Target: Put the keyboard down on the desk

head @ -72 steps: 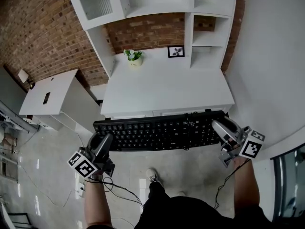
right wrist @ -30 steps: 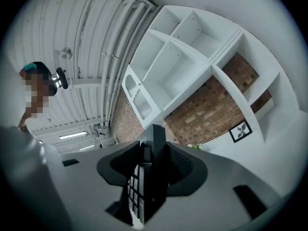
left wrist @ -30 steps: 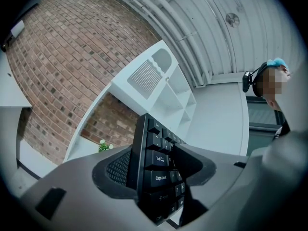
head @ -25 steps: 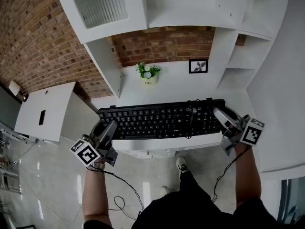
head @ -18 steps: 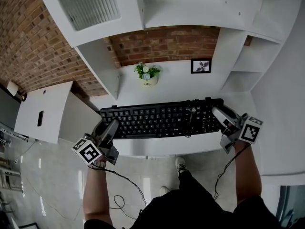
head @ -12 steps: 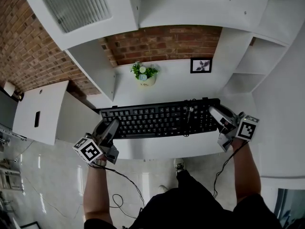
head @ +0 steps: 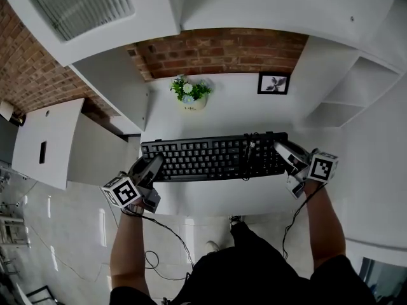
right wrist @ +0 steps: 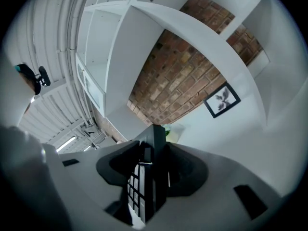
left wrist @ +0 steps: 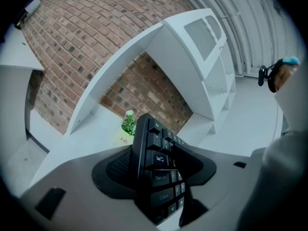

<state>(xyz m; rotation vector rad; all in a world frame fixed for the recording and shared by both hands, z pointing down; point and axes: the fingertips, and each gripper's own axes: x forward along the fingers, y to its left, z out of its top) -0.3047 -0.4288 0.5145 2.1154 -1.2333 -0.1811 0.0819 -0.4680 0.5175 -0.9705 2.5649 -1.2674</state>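
Keyboard (head: 213,157) now lower over desk (head: 216,199), each end clamped between jaws

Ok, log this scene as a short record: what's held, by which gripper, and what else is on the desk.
held: keyboard, black, keys up
left gripper: shut on the keyboard's left end
right gripper: shut on its right end
place: over the front half of the white desk; whether it touches the top can't be told
desk back: plant left of centre, picture to its right
task: keyboard not yet released
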